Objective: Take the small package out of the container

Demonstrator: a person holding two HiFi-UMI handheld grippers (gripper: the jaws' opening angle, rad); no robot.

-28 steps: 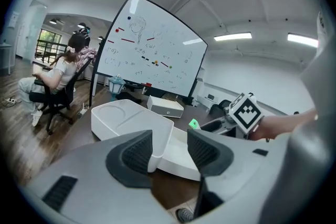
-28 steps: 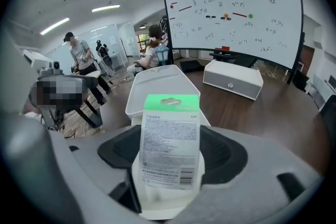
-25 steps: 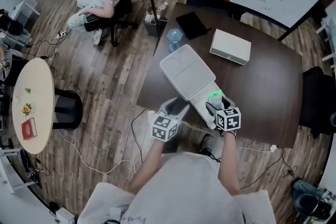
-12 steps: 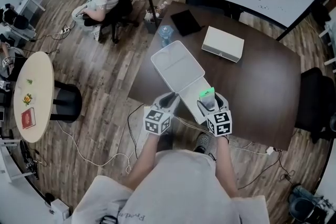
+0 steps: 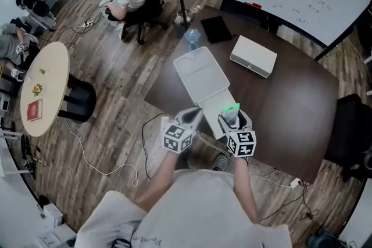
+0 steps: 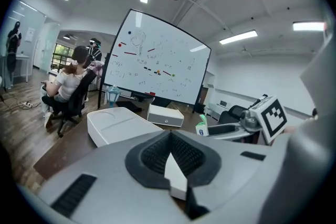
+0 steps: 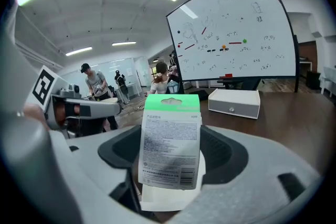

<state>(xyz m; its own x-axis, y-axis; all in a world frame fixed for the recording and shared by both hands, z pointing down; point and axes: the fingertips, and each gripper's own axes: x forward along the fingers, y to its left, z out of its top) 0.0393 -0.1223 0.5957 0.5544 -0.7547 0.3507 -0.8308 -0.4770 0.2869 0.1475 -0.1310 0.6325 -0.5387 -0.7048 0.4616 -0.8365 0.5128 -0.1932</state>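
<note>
Green-topped small package [image 7: 170,144] stands upright, clamped in the jaws of the right gripper [image 5: 234,119], while the left gripper [image 6: 169,152] has just closed empty.

A pale grey top [image 5: 197,206] is being worn, with small dark lettering printed low on it. The left hand-held gripper [image 5: 190,118] and the right hand-held gripper [image 5: 232,117] are each being seen as a smooth light grey moulded shell. The rounded hollow around each pair of jaws is being lined with black ribbed rubber, and short dark slots are being shown out toward the shell's edges. Behind each pair of jaws, a white marker cube [image 5: 178,140] patterned with black squares is being carried.
</note>
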